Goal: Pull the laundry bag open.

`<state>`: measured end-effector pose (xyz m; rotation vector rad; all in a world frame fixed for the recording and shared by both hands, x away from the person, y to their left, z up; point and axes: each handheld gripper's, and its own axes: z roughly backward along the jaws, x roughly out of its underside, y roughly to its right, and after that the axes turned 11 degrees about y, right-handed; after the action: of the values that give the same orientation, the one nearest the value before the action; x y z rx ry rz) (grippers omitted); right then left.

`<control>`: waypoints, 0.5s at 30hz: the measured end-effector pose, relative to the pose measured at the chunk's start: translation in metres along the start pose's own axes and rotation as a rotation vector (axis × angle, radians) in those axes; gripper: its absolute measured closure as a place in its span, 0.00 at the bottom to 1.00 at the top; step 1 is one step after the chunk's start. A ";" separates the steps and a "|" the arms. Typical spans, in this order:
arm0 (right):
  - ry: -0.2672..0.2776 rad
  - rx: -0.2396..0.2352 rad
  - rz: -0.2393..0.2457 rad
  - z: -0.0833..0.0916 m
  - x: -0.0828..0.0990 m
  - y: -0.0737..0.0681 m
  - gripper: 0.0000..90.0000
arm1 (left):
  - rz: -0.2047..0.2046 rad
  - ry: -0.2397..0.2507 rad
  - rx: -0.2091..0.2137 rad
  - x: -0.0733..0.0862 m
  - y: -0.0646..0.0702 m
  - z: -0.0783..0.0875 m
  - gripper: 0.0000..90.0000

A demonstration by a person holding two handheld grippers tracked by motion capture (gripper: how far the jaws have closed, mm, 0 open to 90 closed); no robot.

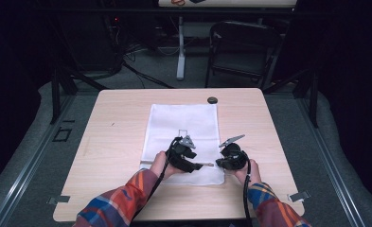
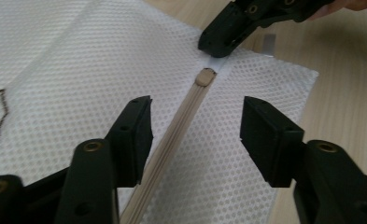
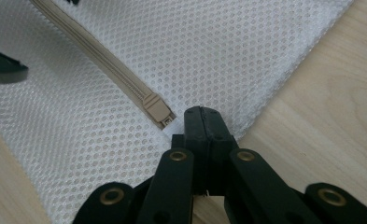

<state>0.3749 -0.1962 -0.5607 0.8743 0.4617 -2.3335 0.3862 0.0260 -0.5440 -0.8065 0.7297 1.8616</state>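
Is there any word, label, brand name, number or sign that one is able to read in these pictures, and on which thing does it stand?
None: no readable text on the white mesh zip bag, its beige zipper slider, the black left gripper, the black right gripper or the light wooden table.

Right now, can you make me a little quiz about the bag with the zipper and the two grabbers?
1. True or false: the right gripper is shut at the end of the tan zipper.
2. What is the mesh bag lying on? A) chair B) wooden table C) floor
3. What lies between the left gripper's jaws?

Key: 1 true; 2 B; 3 the zipper, untouched, with its slider farther ahead.
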 end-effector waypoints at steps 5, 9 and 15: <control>0.011 0.007 0.007 -0.001 0.000 -0.002 1.00 | 0.001 0.016 0.020 -0.003 -0.002 -0.008 0.59; 0.012 0.009 0.010 -0.002 0.000 -0.004 1.00 | -0.003 -0.002 0.019 -0.004 -0.002 -0.015 0.62; 0.010 0.007 0.012 -0.002 0.000 -0.004 1.00 | -0.009 -0.004 0.026 -0.004 -0.001 -0.022 0.66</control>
<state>0.3736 -0.1924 -0.5614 0.8903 0.4512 -2.3218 0.3933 0.0076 -0.5543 -0.7876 0.7448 1.8420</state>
